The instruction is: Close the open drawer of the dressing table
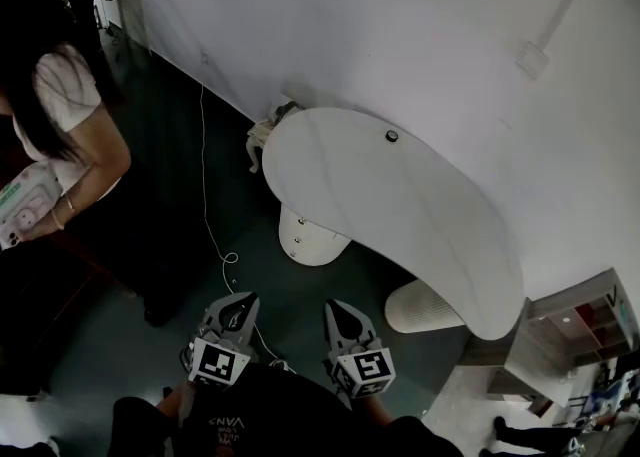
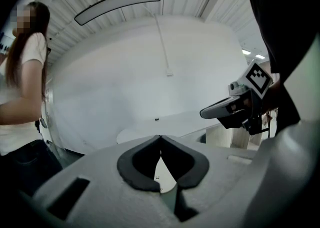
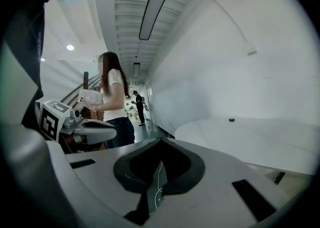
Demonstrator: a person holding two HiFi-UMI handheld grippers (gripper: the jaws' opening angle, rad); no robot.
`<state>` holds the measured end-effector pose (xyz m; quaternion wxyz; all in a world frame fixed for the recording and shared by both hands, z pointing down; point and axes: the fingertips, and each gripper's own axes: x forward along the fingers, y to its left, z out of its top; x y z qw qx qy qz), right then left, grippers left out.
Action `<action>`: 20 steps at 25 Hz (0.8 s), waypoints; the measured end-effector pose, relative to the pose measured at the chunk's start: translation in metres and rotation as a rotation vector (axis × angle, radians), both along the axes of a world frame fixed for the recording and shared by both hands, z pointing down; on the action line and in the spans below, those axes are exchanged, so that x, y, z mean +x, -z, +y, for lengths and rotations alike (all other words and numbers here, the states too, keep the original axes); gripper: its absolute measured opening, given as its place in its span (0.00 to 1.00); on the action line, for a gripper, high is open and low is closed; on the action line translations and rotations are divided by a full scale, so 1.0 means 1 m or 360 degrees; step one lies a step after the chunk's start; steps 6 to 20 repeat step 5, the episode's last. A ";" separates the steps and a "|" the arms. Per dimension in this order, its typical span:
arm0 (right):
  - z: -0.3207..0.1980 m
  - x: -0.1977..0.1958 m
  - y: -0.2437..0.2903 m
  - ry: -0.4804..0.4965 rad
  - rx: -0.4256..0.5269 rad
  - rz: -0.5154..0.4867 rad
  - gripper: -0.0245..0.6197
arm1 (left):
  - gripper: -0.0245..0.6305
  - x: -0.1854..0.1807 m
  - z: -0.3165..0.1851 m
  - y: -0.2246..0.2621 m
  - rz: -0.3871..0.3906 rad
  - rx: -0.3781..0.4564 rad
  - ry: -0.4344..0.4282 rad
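Both grippers shut, dressing table ahead — apart

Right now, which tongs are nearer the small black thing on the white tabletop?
Right. The right tongs sit below the black thing, short of the tabletop; the left tongs are farther left.

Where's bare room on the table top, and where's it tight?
Almost the whole table top is bare; only a small dark object sits near its wall edge. The floor in front is open apart from a white cable. Tight: the left, where a person stands, and clutter at the top's far end.
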<state>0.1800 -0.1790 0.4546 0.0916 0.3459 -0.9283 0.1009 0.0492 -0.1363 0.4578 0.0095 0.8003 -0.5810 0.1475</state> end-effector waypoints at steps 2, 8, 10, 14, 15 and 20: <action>-0.003 0.000 0.001 -0.0008 0.0000 -0.0008 0.04 | 0.07 0.000 -0.002 0.001 -0.0001 -0.0002 -0.0002; -0.005 0.000 0.001 -0.0016 -0.0005 -0.0008 0.04 | 0.07 0.000 -0.005 0.002 -0.0002 -0.0001 -0.0003; -0.005 0.000 0.001 -0.0016 -0.0005 -0.0008 0.04 | 0.07 0.000 -0.005 0.002 -0.0002 -0.0001 -0.0003; -0.005 0.000 0.001 -0.0016 -0.0005 -0.0008 0.04 | 0.07 0.000 -0.005 0.002 -0.0002 -0.0001 -0.0003; -0.005 0.000 0.001 -0.0016 -0.0005 -0.0008 0.04 | 0.07 0.000 -0.005 0.002 -0.0002 -0.0001 -0.0003; -0.005 0.000 0.001 -0.0016 -0.0005 -0.0008 0.04 | 0.07 0.000 -0.005 0.002 -0.0002 -0.0001 -0.0003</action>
